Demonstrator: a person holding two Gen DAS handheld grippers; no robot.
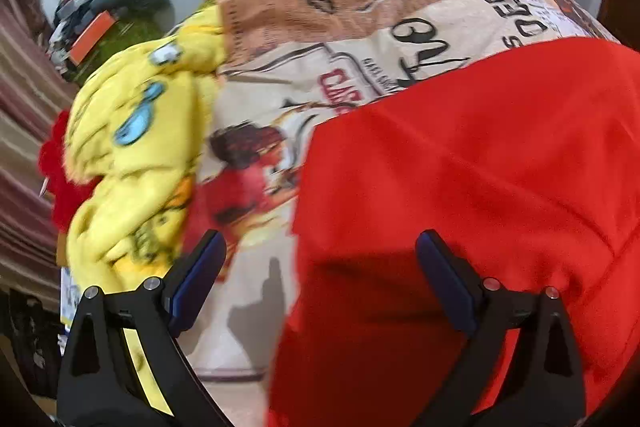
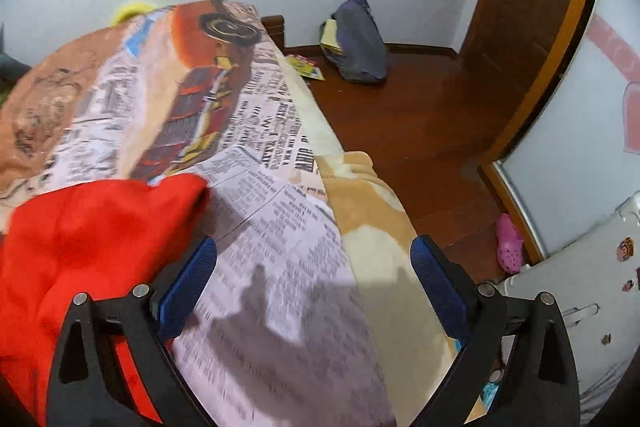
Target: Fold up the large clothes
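Note:
A large red garment (image 1: 460, 187) lies spread on a bed covered by a newspaper-print sheet (image 1: 340, 19). In the left wrist view it fills the right and lower part. My left gripper (image 1: 320, 263) is open and empty just above the garment's left edge. In the right wrist view the red garment (image 2: 92, 227) lies at the lower left, with a rounded corner near the left finger. My right gripper (image 2: 314, 267) is open and empty over the printed sheet (image 2: 280, 267), beside the garment.
A crumpled yellow cartoon-print cloth (image 1: 136, 163) lies at the bed's left side, a red fuzzy item (image 1: 60, 167) behind it. A tan blanket (image 2: 372, 227) hangs over the bed's right edge. On the wooden floor (image 2: 420, 115) are a dark bag (image 2: 360, 43) and a pink shoe (image 2: 509, 243).

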